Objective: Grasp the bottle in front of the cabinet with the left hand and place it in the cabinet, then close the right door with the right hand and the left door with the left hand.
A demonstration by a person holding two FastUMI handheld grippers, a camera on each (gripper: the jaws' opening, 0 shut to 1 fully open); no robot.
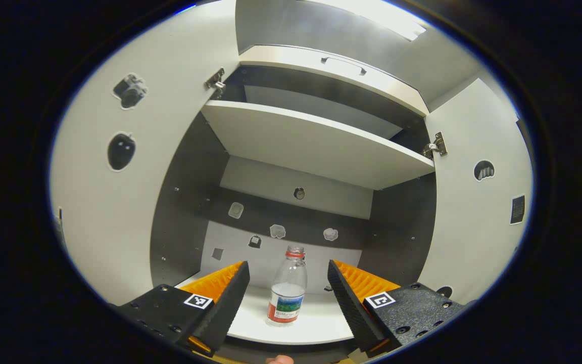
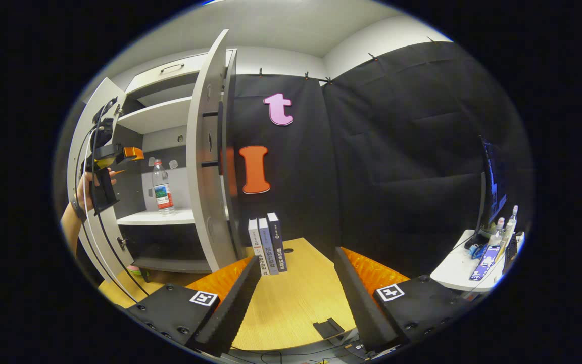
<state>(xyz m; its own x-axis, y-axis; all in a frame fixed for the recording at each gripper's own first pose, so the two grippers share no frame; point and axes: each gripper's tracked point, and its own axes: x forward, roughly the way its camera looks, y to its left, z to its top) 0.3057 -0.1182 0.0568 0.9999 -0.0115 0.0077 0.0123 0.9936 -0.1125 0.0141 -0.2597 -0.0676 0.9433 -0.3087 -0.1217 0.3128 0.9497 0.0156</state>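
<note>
left gripper (image 1: 287,298) gapes empty before the upright bottle (image 1: 287,293) on the cabinet shelf (image 1: 316,323), both doors open.

Black textured tool (image 1: 286,298) mounts; square markers; screws; wristband (image 2: 76,210).

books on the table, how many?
3: books stand upright side by side on the wooden table, against the black cloth, just right of the open cabinet door. More may be hidden.
</note>
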